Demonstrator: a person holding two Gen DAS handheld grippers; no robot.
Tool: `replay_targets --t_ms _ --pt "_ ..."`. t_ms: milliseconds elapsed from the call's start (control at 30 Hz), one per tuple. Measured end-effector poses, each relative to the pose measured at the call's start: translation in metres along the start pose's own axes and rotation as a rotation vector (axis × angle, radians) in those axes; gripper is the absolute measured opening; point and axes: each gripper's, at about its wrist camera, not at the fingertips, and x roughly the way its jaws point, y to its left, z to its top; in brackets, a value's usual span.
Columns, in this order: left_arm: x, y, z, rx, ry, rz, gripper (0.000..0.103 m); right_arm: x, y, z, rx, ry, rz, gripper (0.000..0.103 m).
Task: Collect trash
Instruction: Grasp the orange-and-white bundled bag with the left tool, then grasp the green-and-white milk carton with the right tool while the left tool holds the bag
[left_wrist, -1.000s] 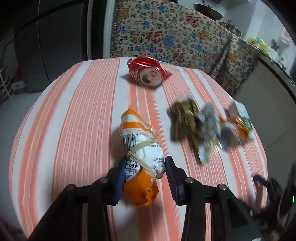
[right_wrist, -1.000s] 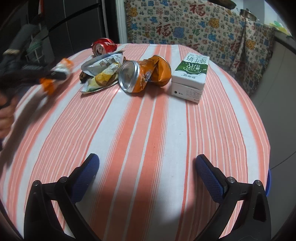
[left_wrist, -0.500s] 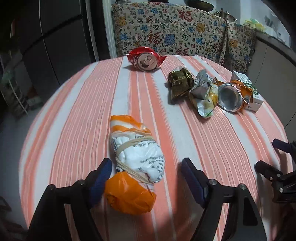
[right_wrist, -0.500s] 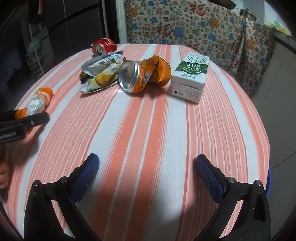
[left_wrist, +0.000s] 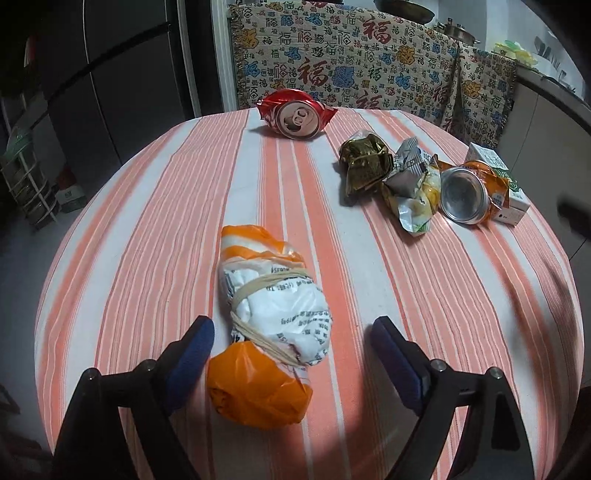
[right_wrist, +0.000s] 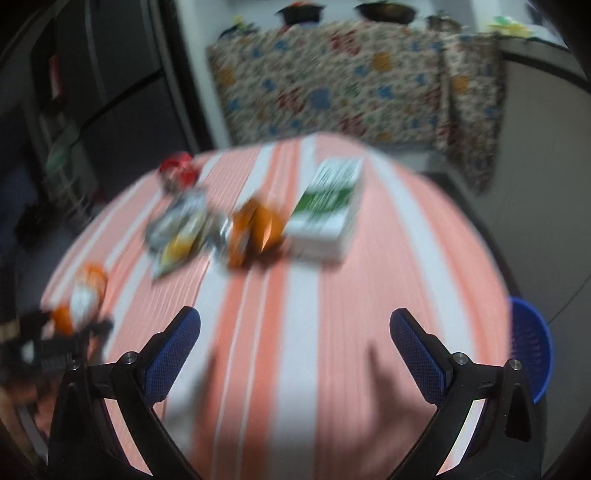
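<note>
An orange-and-white plastic bundle (left_wrist: 266, 321) tied with rubber bands lies on the striped round table (left_wrist: 147, 221). My left gripper (left_wrist: 291, 341) straddles its near end with jaws opening, pads clear of it. Farther off lie a crushed red can (left_wrist: 295, 118), a gold wrapper (left_wrist: 364, 164), a silver snack bag (left_wrist: 412, 184), a crushed orange can (left_wrist: 467, 194) and a green-and-white carton (left_wrist: 511, 199). My right gripper (right_wrist: 295, 343) hovers open above the table, nothing between its fingers. Its blurred view shows the carton (right_wrist: 327, 206), orange can (right_wrist: 251, 232) and bundle (right_wrist: 83, 295).
A blue basket (right_wrist: 532, 350) sits beyond the table's right edge in the right wrist view. A patterned cloth (left_wrist: 351, 66) hangs behind the table, and a dark cabinet (left_wrist: 122, 74) and a wire rack (left_wrist: 26, 184) stand at the left.
My left gripper let go of the bundle, which now rests on the table between wide jaws. My right gripper rose and rolled, so its view is blurred and shows more of the room.
</note>
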Motion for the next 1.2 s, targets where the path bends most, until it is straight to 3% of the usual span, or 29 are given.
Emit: replay_targets --t_ms 100,200,233,400,433,467,567,700,800,967,1000,1067,1200 --pt "-0.001 0.0 -0.001 -0.001 -0.001 0.0 0.09 0.03 -0.011 0.054 0.057 0.091 -0.012 0.102" --pt "-0.001 0.001 -0.001 -0.002 -0.001 -0.001 0.09 0.071 -0.019 0.088 0.09 0.206 -0.08 0.089" --pt "-0.001 0.001 -0.001 -0.002 -0.001 0.0 0.09 0.082 -0.019 0.092 0.099 0.242 -0.083 0.084" --pt "-0.001 0.001 -0.001 -0.002 -0.001 -0.001 0.09 0.126 -0.014 0.089 0.088 0.391 -0.071 0.083" --pt "-0.001 0.001 -0.001 -0.002 -0.001 -0.001 0.09 0.129 -0.014 0.089 0.079 0.402 -0.075 0.075" --pt "-0.001 0.001 -0.001 -0.002 -0.001 -0.001 0.09 0.13 -0.016 0.087 0.078 0.404 -0.078 0.053" --pt "-0.001 0.001 -0.001 -0.002 -0.001 -0.001 0.09 0.115 -0.027 0.086 0.084 0.355 -0.109 0.05" --pt "-0.001 0.001 -0.001 -0.002 -0.002 0.0 0.09 0.079 -0.032 0.069 0.049 0.308 -0.098 0.049" --pt "-0.001 0.001 -0.001 -0.002 -0.002 0.0 0.09 0.041 -0.021 0.033 0.041 0.277 -0.041 0.049" --pt "-0.001 0.001 -0.002 -0.003 -0.002 -0.001 0.09 0.013 0.011 -0.034 0.049 0.248 0.073 0.05" --pt "-0.001 0.001 -0.001 -0.003 -0.002 0.0 0.09 0.013 0.017 -0.043 0.036 0.239 0.064 0.054" --pt "-0.001 0.001 -0.002 -0.003 -0.003 -0.001 0.09 0.017 0.028 -0.058 0.006 0.234 0.045 0.079" --pt "-0.001 0.002 -0.002 -0.004 -0.003 -0.002 0.09 0.014 0.045 -0.072 -0.081 0.166 -0.016 0.084"
